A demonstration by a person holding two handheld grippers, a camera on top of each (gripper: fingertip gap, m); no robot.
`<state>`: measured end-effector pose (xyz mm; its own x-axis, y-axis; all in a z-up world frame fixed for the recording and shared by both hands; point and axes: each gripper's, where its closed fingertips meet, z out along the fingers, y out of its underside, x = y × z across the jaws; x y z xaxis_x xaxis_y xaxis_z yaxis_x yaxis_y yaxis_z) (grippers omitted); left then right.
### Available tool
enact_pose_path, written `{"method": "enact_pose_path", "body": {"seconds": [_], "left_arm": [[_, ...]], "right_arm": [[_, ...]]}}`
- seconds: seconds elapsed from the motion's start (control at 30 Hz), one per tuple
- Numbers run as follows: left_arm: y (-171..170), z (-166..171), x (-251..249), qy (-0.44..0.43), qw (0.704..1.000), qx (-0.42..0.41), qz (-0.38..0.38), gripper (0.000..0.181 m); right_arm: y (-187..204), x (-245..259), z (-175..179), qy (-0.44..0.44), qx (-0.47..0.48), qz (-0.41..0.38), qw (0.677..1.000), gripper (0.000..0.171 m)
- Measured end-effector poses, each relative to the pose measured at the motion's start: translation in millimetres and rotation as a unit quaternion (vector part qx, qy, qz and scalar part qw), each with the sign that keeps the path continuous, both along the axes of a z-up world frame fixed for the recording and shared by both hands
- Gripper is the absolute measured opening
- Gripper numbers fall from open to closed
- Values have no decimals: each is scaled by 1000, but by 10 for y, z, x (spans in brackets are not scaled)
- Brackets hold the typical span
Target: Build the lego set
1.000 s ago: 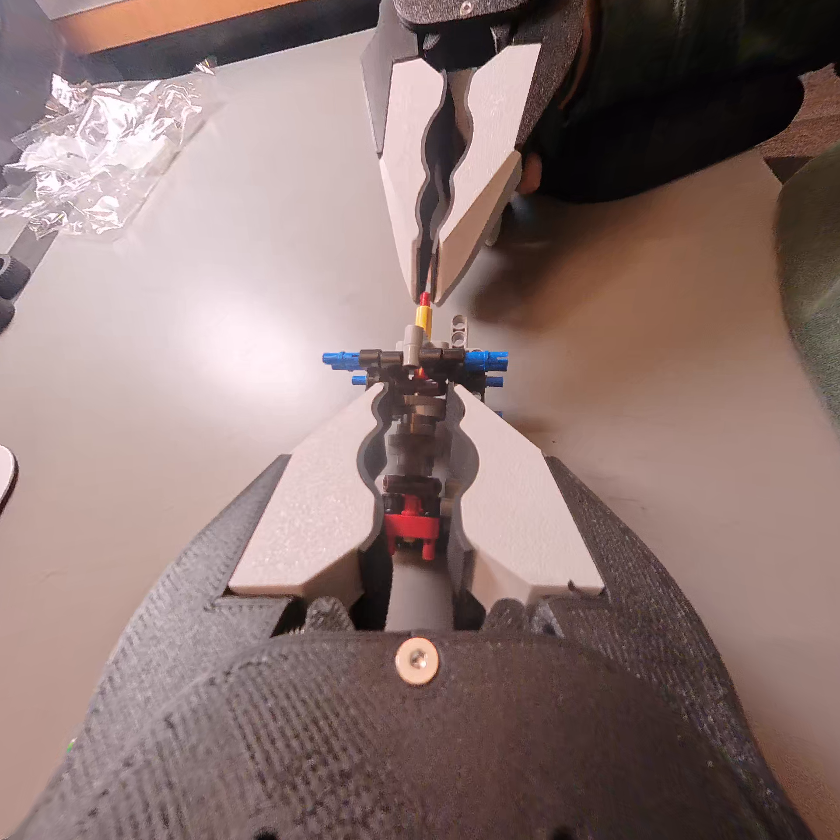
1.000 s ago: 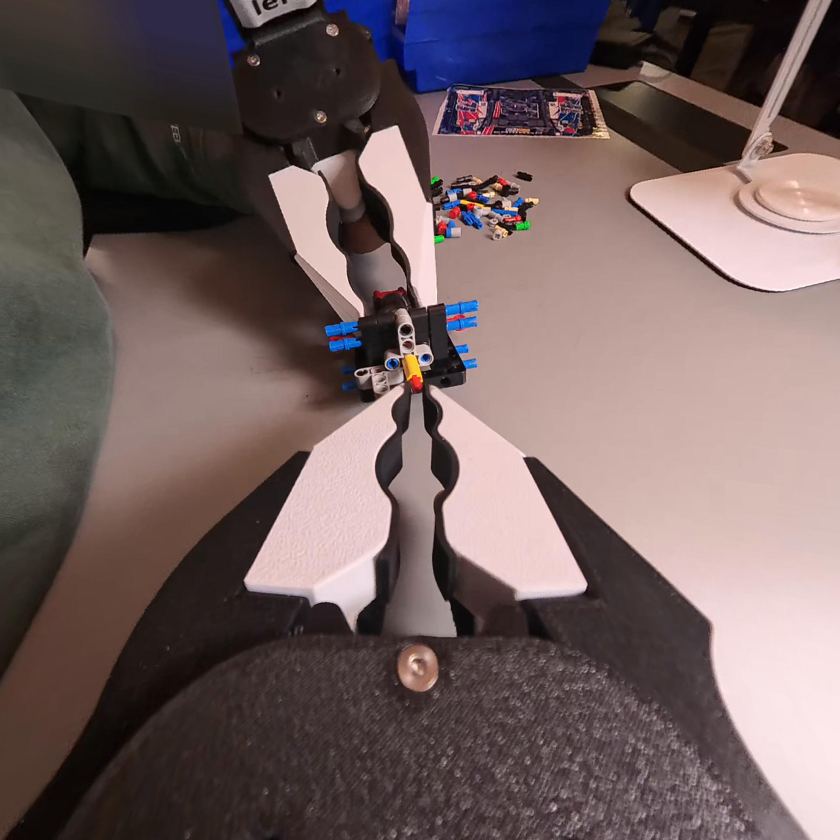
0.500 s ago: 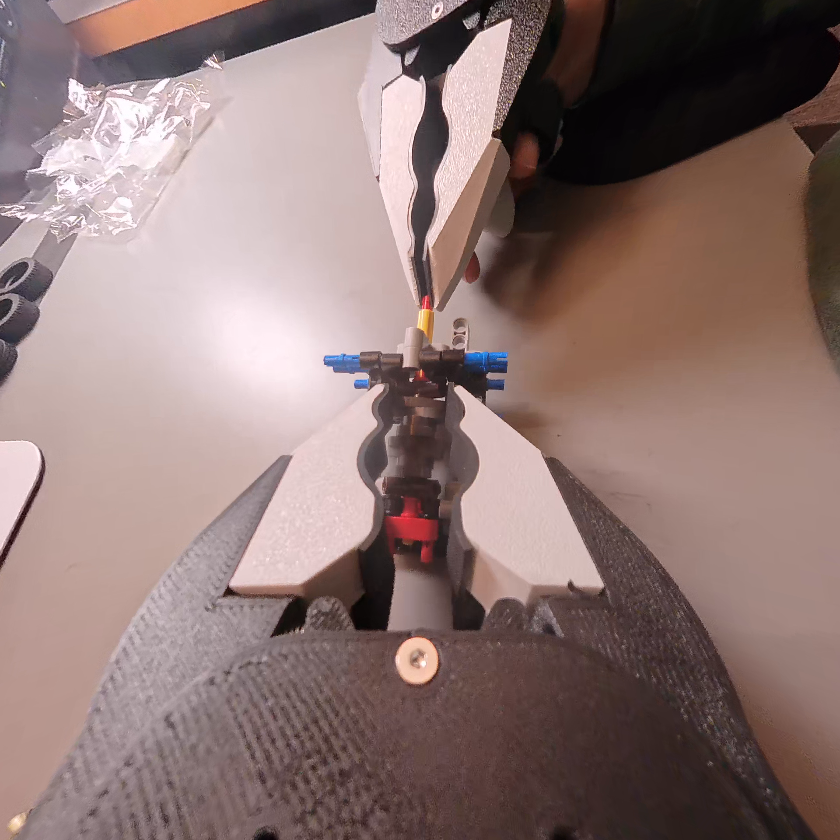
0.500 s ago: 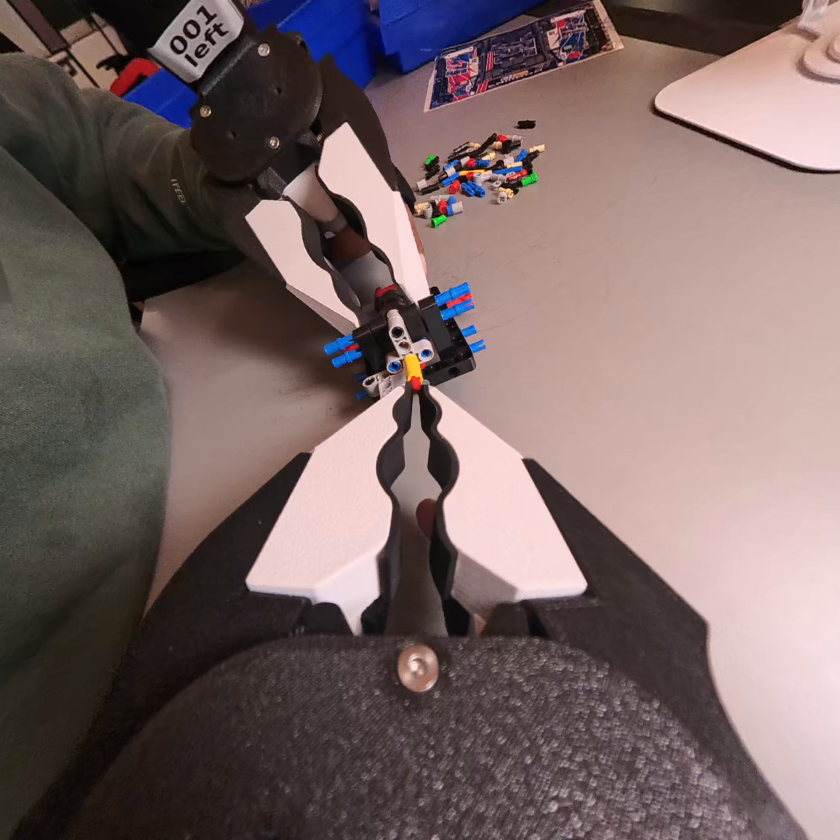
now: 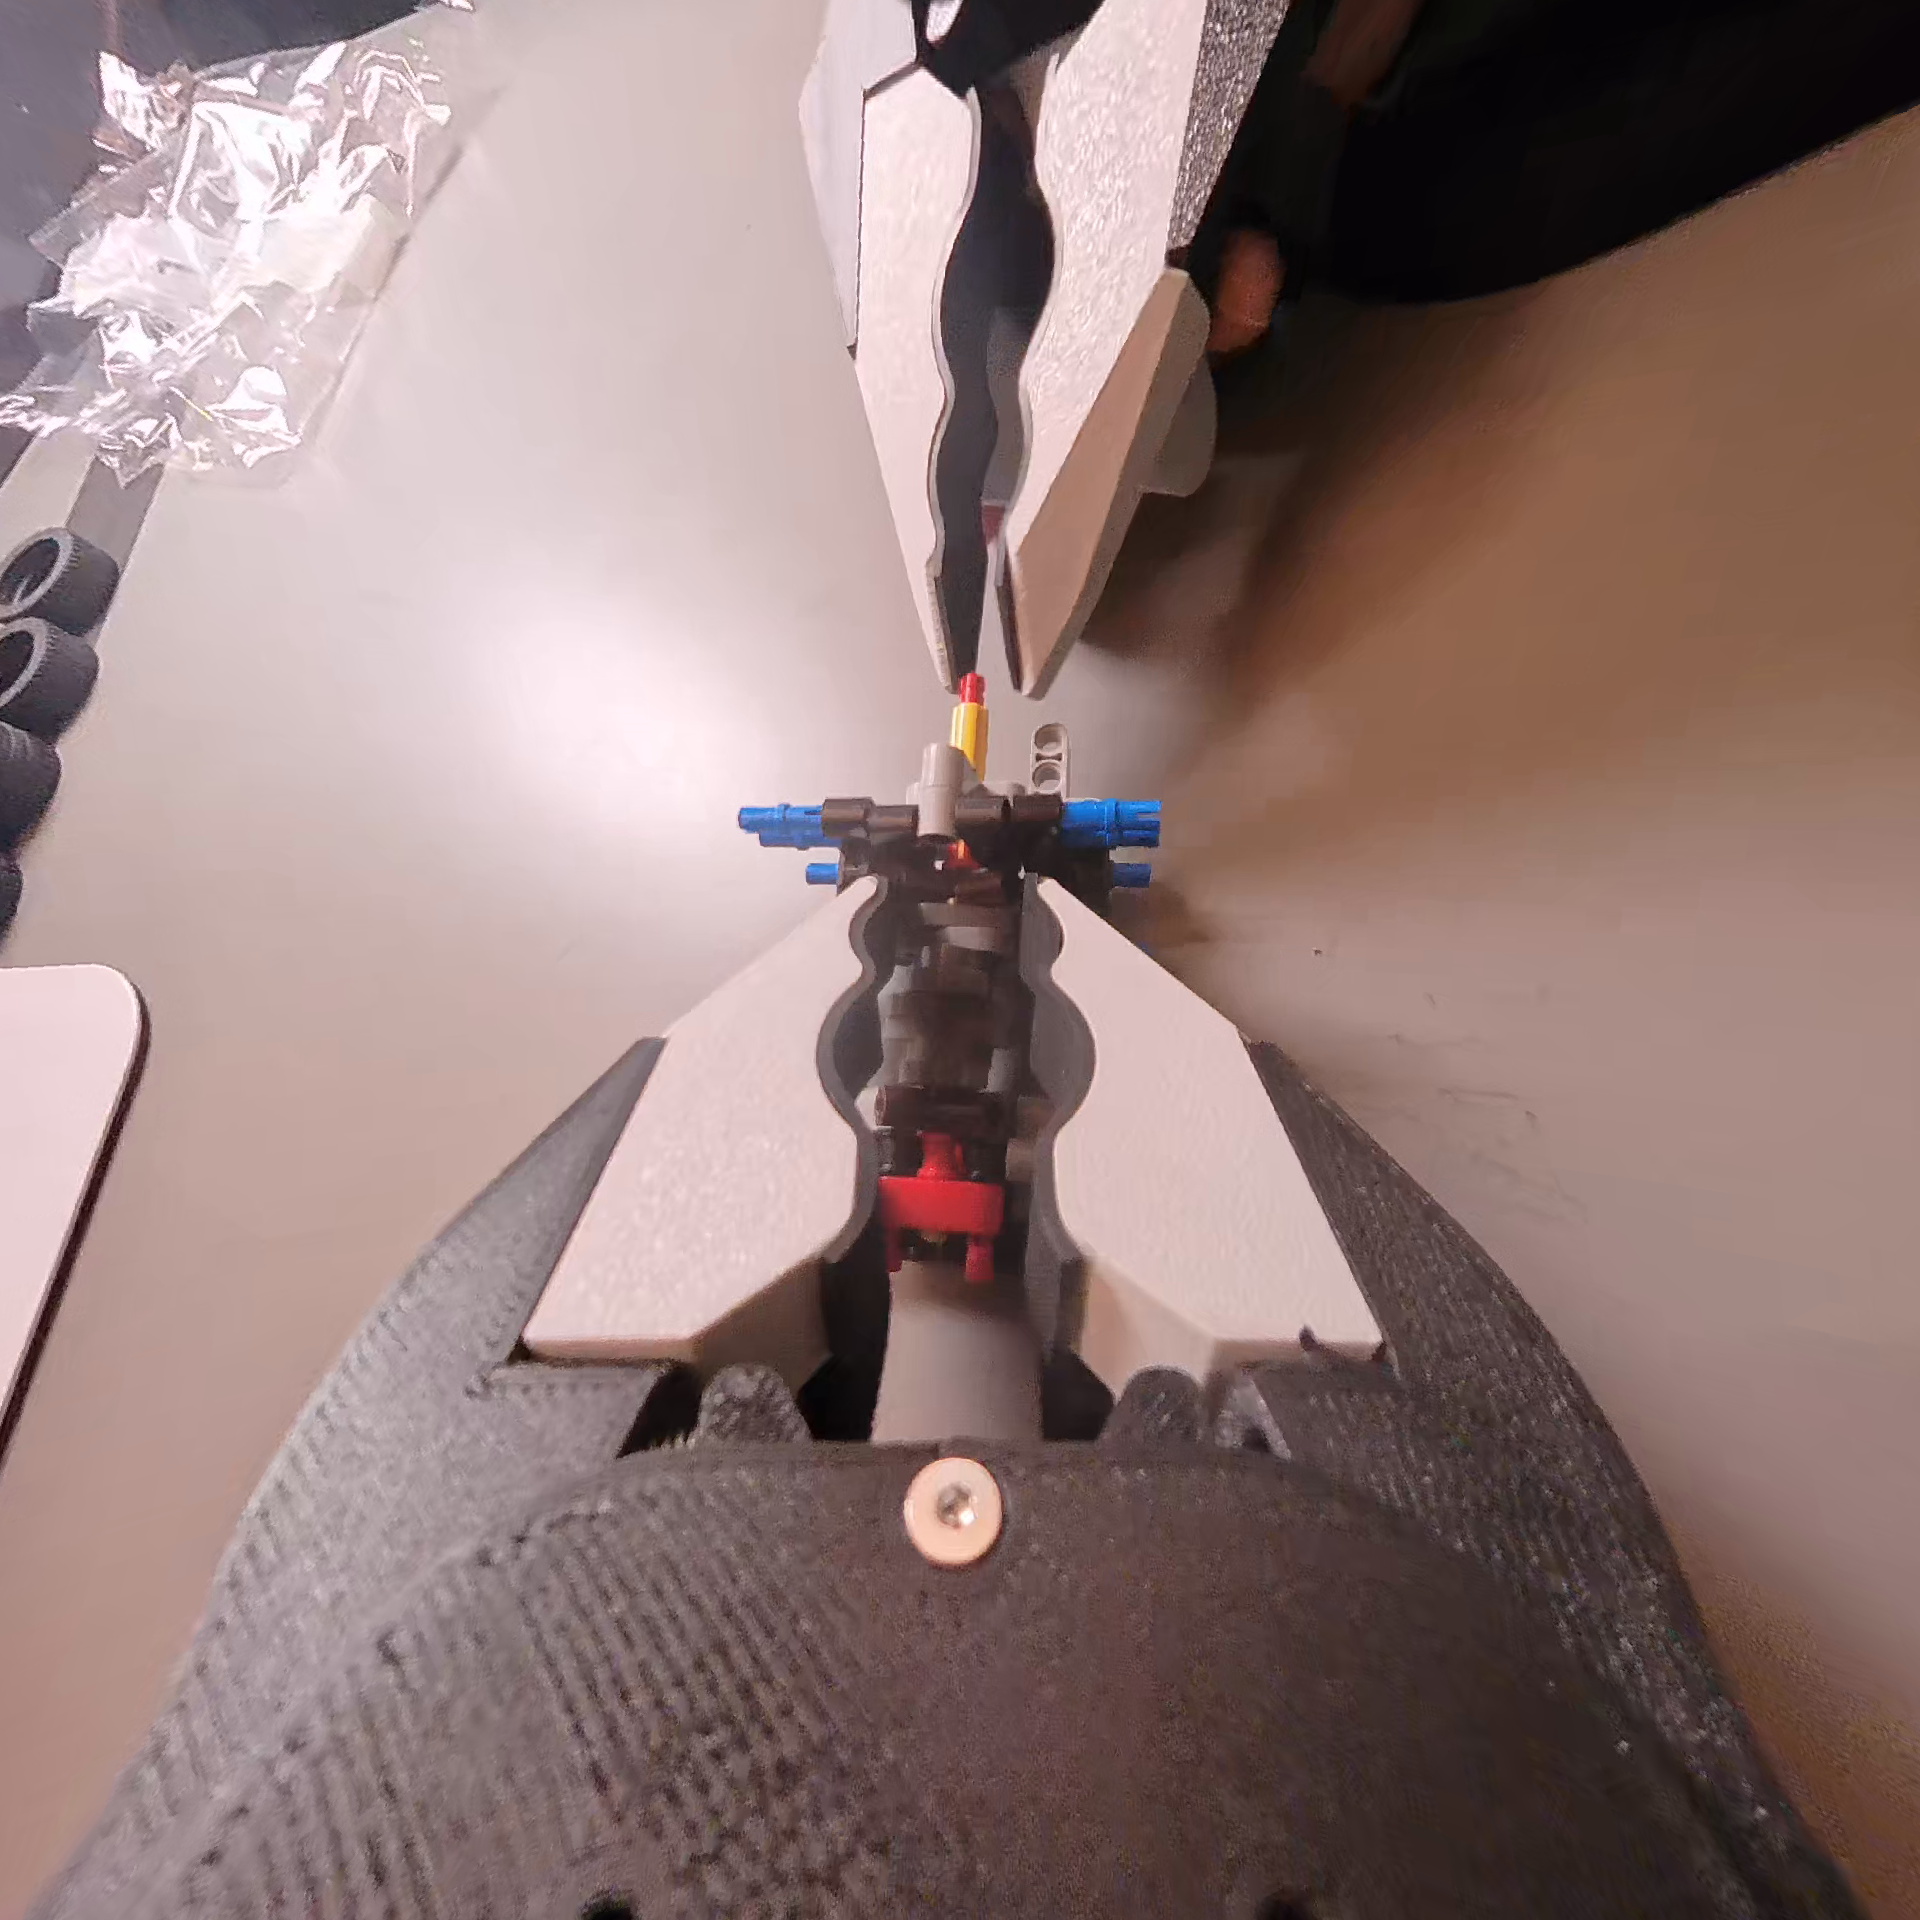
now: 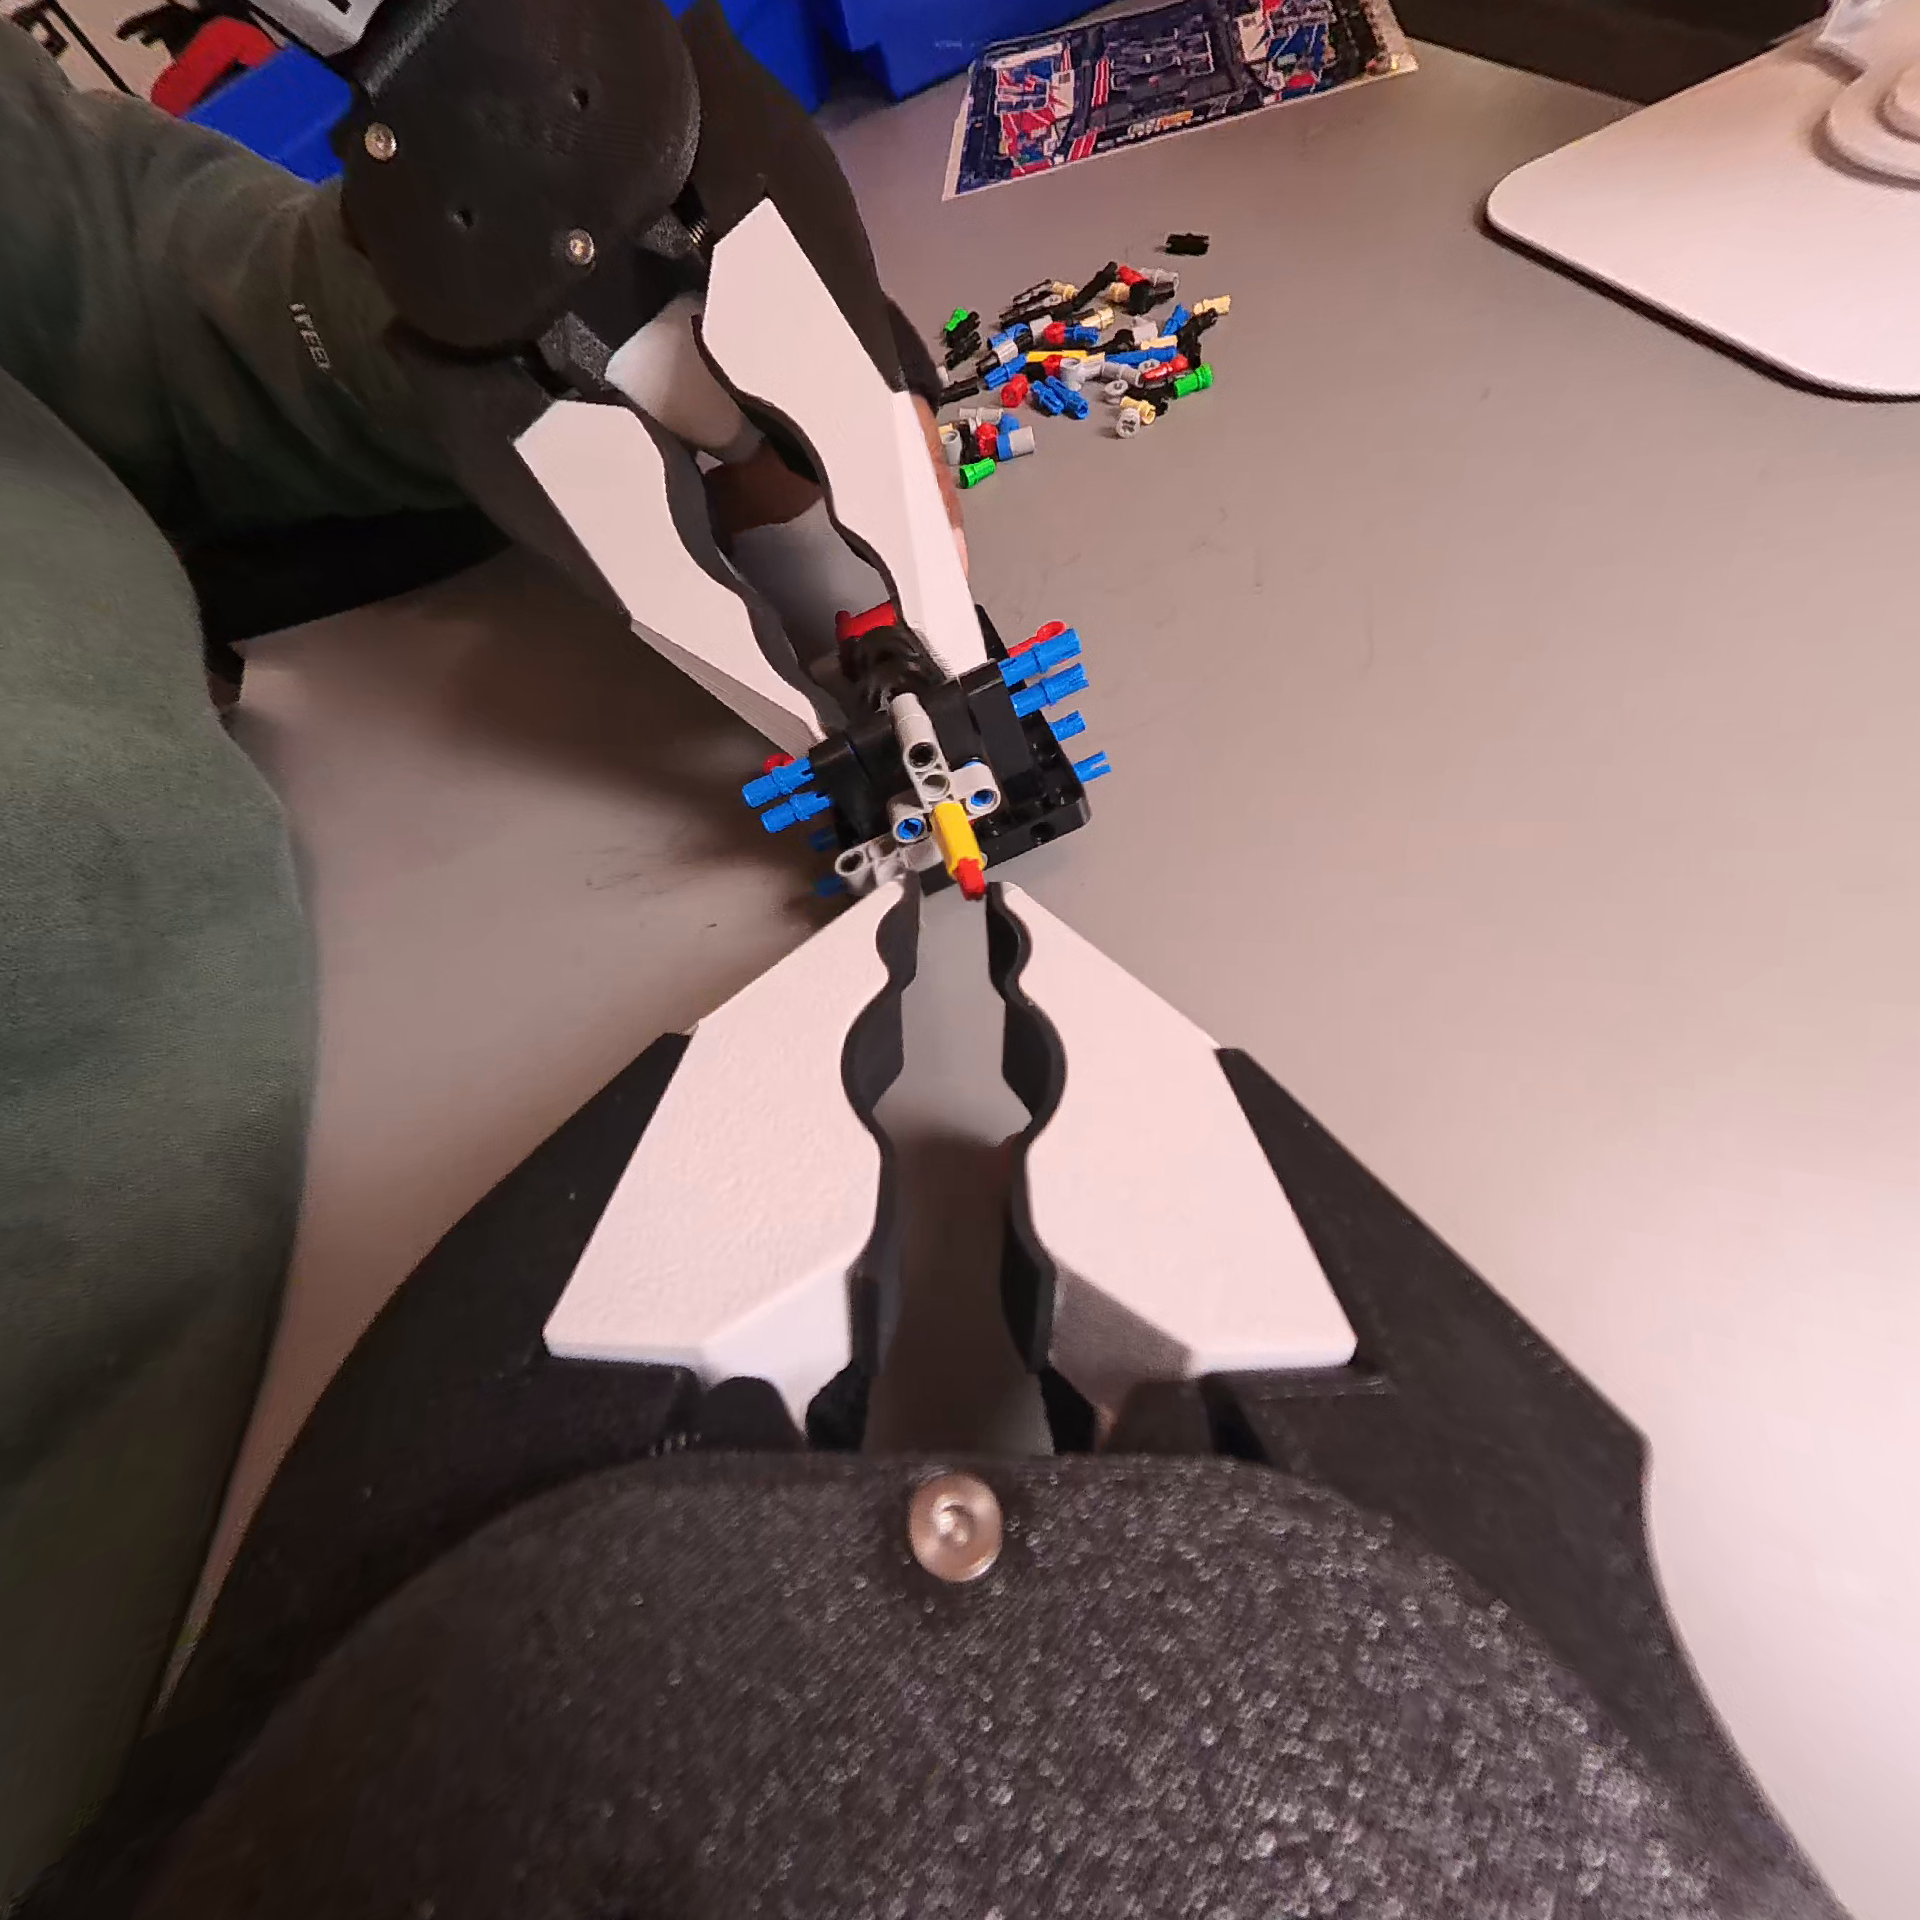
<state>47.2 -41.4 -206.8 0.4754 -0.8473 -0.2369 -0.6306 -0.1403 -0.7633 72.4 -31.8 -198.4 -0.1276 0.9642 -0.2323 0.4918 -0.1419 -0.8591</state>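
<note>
While left tool (image 5: 951, 883) clamps knobbly black assembly (image 6: 935, 769), right tool (image 6: 954, 902) parted, smooth grey table (image 6: 1455, 831).

The half-built lego assembly (image 6: 940, 769) sits low over the grey table, a black block frame with blue pins sticking out of both sides and light grey holed beams across its near face. A yellow sleeve on a red axle (image 6: 958, 844) pokes out from that face. Behind, a dark stack of parts ends in a red piece (image 5: 940, 1205). Farther along the table lies a loose heap of small pieces (image 6: 1081, 364): blue, red, black, grey, green, yellow.
</note>
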Motion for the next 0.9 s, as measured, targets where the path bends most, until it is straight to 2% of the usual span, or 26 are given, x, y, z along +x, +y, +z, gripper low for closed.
{"method": "enact_pose_path", "body": {"seconds": [0.23, 0.4, 0.63, 0.8, 0.9], "left_arm": [[18, -18, -26, 14, 1000, -14, 23, 23], [-23, 53, -13, -14, 999, -34, 27, 38], [-76, 286, -135, -103, 991, -82, 36, 64], [-128, 175, -351, -115, 983, -139, 34, 78], [-202, 70, -369, -111, 980, -162, 21, 80]], "right_arm": [[112, 17, 99, 32, 16, -21, 999, 13], [165, 17, 232, 72, 15, -32, 997, 13], [199, 38, 286, 94, 44, -38, 994, 14], [269, 58, 320, 107, 63, -52, 991, 14], [325, 74, 346, 115, 61, -64, 989, 13]]}}
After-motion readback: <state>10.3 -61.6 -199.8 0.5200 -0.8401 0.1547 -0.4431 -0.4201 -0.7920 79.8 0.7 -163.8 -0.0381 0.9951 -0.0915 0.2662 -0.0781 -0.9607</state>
